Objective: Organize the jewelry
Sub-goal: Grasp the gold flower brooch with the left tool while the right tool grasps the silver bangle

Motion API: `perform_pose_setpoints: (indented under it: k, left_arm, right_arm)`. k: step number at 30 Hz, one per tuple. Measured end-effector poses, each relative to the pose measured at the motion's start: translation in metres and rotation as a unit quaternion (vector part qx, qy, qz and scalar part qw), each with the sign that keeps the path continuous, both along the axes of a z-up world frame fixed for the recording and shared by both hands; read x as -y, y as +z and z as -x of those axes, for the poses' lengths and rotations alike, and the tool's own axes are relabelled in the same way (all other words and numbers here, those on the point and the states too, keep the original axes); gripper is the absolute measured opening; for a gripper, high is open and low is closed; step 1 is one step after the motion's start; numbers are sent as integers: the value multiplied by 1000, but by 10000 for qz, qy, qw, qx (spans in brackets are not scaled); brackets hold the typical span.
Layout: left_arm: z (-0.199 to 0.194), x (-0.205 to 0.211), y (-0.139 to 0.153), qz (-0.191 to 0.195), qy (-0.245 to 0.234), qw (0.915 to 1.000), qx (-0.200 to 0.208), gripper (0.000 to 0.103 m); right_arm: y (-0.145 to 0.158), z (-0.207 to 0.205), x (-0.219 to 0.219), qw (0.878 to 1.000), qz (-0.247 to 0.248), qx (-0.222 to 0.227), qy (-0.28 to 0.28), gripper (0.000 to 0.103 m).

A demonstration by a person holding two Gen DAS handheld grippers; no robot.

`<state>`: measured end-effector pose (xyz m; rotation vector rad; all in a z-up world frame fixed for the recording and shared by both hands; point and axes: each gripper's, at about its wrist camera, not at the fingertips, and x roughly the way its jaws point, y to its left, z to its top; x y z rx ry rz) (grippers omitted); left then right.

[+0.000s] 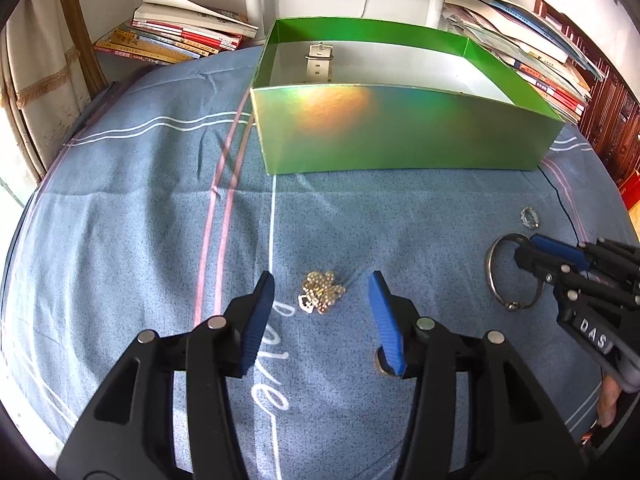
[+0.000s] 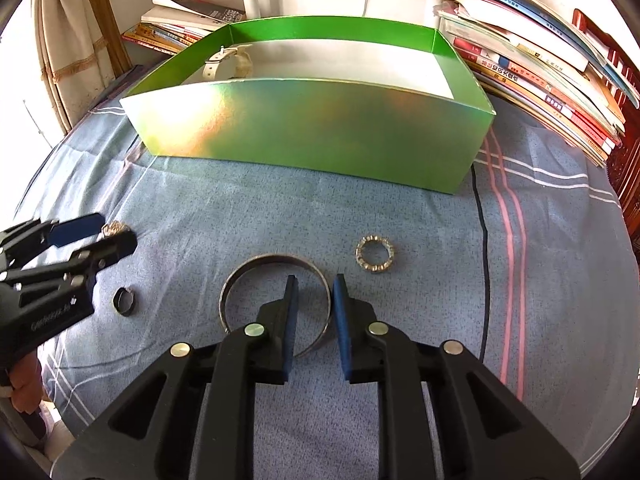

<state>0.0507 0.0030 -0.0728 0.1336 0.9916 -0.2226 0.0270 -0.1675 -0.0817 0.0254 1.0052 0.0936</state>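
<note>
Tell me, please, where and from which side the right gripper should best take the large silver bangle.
Grip the bangle at its right-hand rim, coming from above. It lies flat on the cloth, and the right gripper already straddles that thin band, one pad inside, one outside.

L gripper point(image 1: 322, 280) jaws wide apart; R gripper point(image 2: 314, 280) jaws narrowly parted.

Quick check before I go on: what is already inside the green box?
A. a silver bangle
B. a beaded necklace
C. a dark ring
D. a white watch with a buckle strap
D. The white watch lies in the far left corner of the green box, while the silver bangle, the beaded necklace and the dark ring lie on the blue cloth.
</note>
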Motion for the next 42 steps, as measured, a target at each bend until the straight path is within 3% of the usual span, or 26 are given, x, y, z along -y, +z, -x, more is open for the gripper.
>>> perform_pose_setpoints:
  k: [10, 17, 22, 42]
  left_arm:
    - [-3, 0, -7, -133, 105, 9999, 12, 48]
    - [1, 11, -5, -336, 27, 9994, 114, 36]
    - [2, 12, -5, -251, -72, 9996, 116, 25]
    - [-2, 7, -6, -141, 34, 9998, 102, 36]
  right_arm:
    - [0, -6, -6, 9998, 137, 140, 21, 19]
    - [-1, -5, -11, 9994, 250, 199, 114, 17]
    - [-1, -4, -17, 9991, 331, 179, 179, 9]
    - [-1, -6, -17, 9992, 297, 189, 170, 10]
